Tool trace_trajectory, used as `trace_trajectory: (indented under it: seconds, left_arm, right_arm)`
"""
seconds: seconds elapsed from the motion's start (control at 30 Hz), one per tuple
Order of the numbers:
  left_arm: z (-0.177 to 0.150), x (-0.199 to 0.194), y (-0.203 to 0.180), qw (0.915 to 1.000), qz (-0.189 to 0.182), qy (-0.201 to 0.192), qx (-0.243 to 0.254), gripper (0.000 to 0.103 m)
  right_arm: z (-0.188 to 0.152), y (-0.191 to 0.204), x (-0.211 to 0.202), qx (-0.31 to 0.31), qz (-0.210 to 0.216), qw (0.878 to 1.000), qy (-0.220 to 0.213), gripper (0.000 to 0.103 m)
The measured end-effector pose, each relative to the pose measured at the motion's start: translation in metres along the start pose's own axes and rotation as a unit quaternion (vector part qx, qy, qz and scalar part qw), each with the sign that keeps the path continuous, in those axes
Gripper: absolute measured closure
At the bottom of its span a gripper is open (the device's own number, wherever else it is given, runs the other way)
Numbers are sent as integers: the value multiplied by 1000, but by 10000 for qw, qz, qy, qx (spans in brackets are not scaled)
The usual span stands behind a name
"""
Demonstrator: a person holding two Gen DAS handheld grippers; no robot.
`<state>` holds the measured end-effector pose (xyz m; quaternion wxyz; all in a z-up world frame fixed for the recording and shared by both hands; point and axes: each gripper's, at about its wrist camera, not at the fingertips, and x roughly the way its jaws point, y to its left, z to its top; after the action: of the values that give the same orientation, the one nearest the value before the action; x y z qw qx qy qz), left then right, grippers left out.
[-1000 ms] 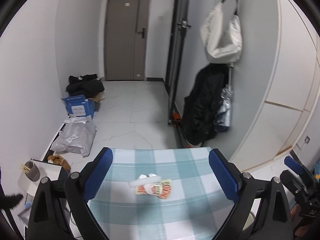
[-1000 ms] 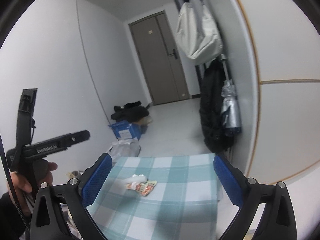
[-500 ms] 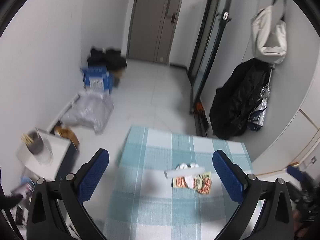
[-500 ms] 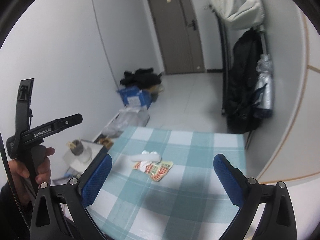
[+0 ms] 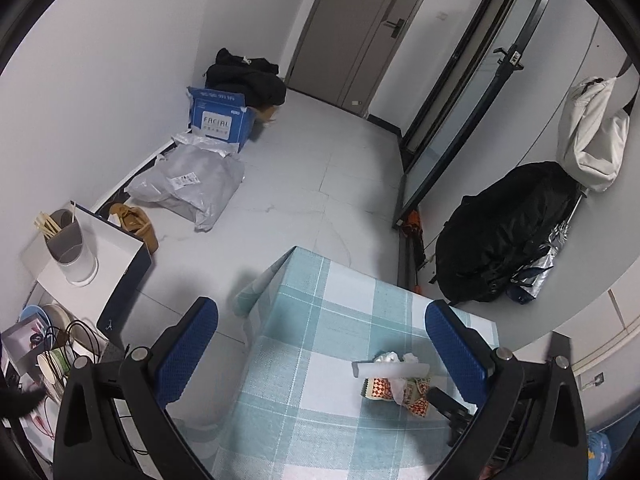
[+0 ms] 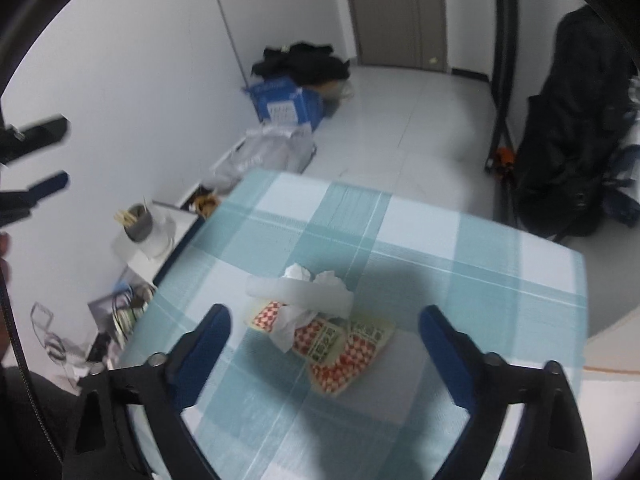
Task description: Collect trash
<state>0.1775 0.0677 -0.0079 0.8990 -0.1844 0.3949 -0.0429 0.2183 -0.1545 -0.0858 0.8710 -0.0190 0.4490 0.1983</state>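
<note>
Right gripper (image 6: pixel 324 344), jaws apart and just narrowing, is now dropping over the crumpled red-checked wrapper-and-tissue pile (image 6: pixel 320 320) at frame centre, nothing between the pads yet, so pickup is starting; left gripper (image 5: pixel 320 352) is hanging spread wide and empty.

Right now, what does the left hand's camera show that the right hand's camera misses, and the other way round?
Only the left view shows the white bag hanging on the wall and the glass door.

Only the right view shows the trash close up: crumpled tissues and a checked wrapper lying between the open right gripper, whose jaws have just been closing a little.

Both show the trash pile, the checked tablecloth, the blue box, the grey mailing bag and the black coat.
</note>
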Motion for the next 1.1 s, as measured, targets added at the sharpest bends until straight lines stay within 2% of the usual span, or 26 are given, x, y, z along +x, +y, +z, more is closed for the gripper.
trace_trajectory:
  seconds: [0.1, 0.23, 0.3, 0.37, 0.47, 0.5, 0.53, 0.7, 0.9, 1.1]
  left_arm:
    - [2, 6, 4, 10000, 21, 87, -12, 1]
    - [2, 13, 6, 9997, 98, 231, -14, 1]
    - [2, 16, 8, 9995, 150, 280, 4, 1]
    - [2, 18, 9, 9993, 177, 331, 15, 1]
    - [2, 21, 10, 9990, 252, 379, 26, 1]
    - [2, 22, 11, 9988, 259, 404, 3, 1]
    - [3, 23, 11, 9988, 247, 414, -23, 1]
    - [3, 24, 8, 9987, 270, 434, -13, 1]
    - [1, 26, 2, 9984, 324, 457, 70, 1]
    - [-1, 29, -3, 9980, 359, 504, 129, 1]
  right_arm:
    - [1, -1, 22, -17, 27, 9998, 177, 23]
    - [0, -4, 36, 106, 141, 9996, 203, 30]
    - [1, -7, 42, 182, 293, 9992, 201, 43]
    - [1, -7, 45, 192, 370, 9990, 163, 43]
    - [-1, -3, 53, 89, 352, 9990, 275, 59]
    - [-2, -2, 54, 76, 331, 9989, 321, 60]
    - [-3, -2, 54, 86, 315, 9990, 317, 60]
    - [-4, -1, 42, 26, 251, 9995, 169, 76]
    - [-8, 4, 31, -111, 401, 9990, 166, 94]
    - [-10, 10, 16, -304, 636, 9975, 57, 98]
